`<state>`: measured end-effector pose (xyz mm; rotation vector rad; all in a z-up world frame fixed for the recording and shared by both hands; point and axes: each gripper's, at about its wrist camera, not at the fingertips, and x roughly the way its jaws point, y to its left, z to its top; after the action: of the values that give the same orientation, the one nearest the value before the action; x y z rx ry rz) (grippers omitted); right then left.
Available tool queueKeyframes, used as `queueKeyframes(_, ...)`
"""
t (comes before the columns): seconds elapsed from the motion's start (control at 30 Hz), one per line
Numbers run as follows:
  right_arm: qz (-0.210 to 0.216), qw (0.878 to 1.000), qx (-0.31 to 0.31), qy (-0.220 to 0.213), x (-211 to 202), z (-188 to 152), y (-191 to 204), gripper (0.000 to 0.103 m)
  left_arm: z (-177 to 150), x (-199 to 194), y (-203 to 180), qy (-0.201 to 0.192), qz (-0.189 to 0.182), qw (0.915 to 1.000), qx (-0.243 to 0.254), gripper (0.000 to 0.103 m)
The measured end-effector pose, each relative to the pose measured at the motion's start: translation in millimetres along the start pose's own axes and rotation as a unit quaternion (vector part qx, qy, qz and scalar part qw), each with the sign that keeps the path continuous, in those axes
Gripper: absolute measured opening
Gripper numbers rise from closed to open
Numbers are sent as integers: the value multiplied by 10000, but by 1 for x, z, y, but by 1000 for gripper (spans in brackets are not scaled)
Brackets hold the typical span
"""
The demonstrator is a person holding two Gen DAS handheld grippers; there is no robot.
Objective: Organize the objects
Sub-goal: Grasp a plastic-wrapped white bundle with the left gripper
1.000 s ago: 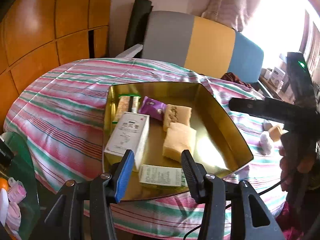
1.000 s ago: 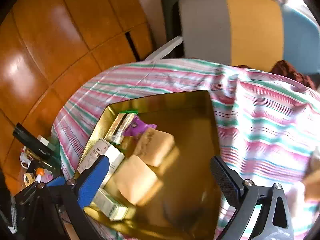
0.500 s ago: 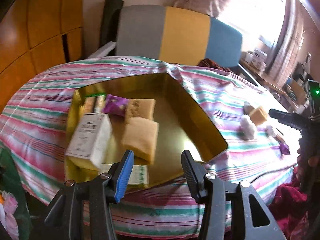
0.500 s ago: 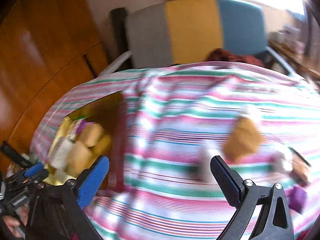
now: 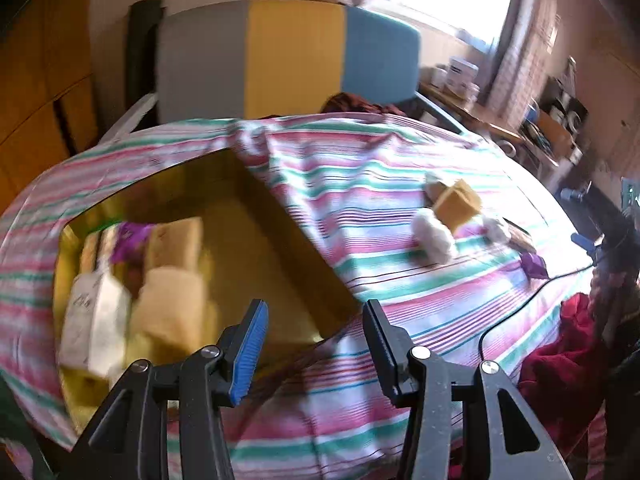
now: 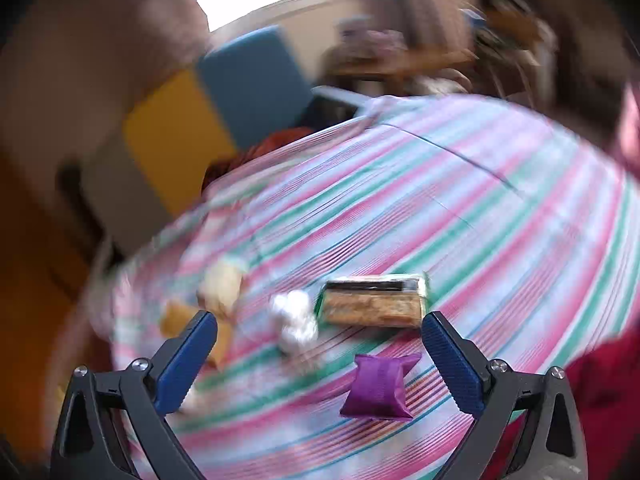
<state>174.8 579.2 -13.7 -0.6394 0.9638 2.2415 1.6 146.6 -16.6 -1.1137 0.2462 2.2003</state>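
In the left wrist view a gold tray [image 5: 304, 248] lies on the striped tablecloth and holds a white box [image 5: 94, 316], yellow sponges [image 5: 172, 308] and a purple packet [image 5: 128, 240]. My left gripper [image 5: 314, 320] is open and empty above the tray's near right corner. Further right lie a yellow sponge block [image 5: 458, 202] and white fluffy balls [image 5: 434, 236]. In the blurred right wrist view my right gripper [image 6: 320, 334] is open and empty over a purple packet [image 6: 380, 386], a white ball [image 6: 296, 318] and a snack bar [image 6: 374, 300].
A grey, yellow and blue chair back [image 5: 288, 56] stands behind the table. A black cable [image 5: 528, 296] runs over the cloth's right edge near red fabric [image 5: 560, 356]. Cluttered shelves [image 5: 556, 120] stand at the far right.
Both grippers have swung right. The left view has shifted from the tray toward the loose items. The right gripper has moved away from the tray to above the loose items.
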Motion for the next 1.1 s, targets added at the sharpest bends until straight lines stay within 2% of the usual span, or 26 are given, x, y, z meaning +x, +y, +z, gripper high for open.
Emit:
queueKeyframes(0.1, 76, 9984, 531, -193, -6, 5, -19, 103, 11, 15, -22, 135, -214, 9996, 133, 50)
queueKeyframes(0.2, 212, 9963, 829, -76, -1, 8, -29, 103, 18, 30, -44, 294, -397, 9983, 299, 50)
queueKeyframes(0.4, 349, 9972, 636, 172, 5, -1, -15, 103, 36, 63, -82, 489, -692, 9953, 463, 50)
queueKeyframes(0.73, 531, 9960, 600, 388, 13, -6, -13, 103, 62, 121, -116, 802, -980, 9918, 174, 50)
queueKeyframes(0.87, 581, 9959, 573, 400, 14, -5, -12, 103, 73, 151, -123, 840, -883, 9925, -30, 50)
queueKeyframes(0.97, 590, 9957, 619, 346, 12, -4, -14, 103, 76, 179, -128, 997, -705, 9925, 25, 49)
queueKeyframes(1.03, 590, 9952, 726, 294, 11, -3, -19, 103, 74, 195, -129, 1110, -695, 9914, 31, 44)
queueKeyframes(1.07, 590, 9950, 759, 284, 10, -2, -20, 103, 72, 197, -128, 1029, -672, 9924, 66, 36)
queueKeyframes(1.1, 579, 9947, 807, 263, 10, -2, -23, 103, 69, 195, -128, 885, -682, 9937, 132, 36)
